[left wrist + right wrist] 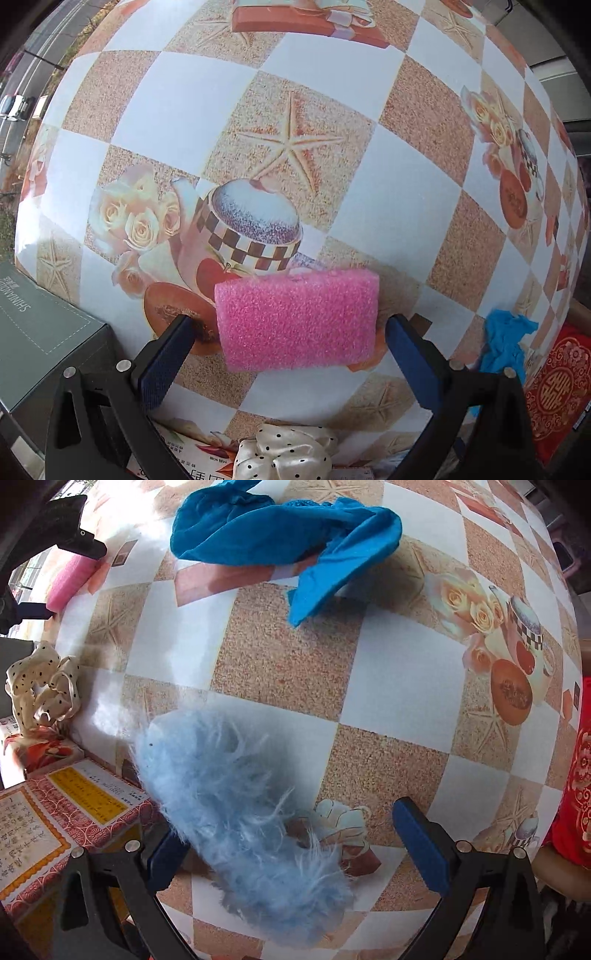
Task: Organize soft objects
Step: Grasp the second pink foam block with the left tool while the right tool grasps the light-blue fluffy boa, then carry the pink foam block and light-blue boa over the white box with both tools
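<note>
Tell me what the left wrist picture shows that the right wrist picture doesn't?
Only the left wrist view shows the grey-green box at the table's edge, and the open left claw bracketing the pink sponge without touching it.

Only the right wrist view shows the fluffy light-blue item lying between the open right claw fingers, and the red patterned box with yellow label.

Both show the pink sponge, the blue cloth, the polka-dot scrunchie and the checkered tablecloth.

Bright, even daylight washes the checked tablecloth (pixel 207 96), glaring white toward ten o'clock in the right wrist view, shadows soft and short under the blue cloth (pixel 280 531), the fluffy blue thing (pixel 236 805) blurred, and fisheye bending darkens every corner.
</note>
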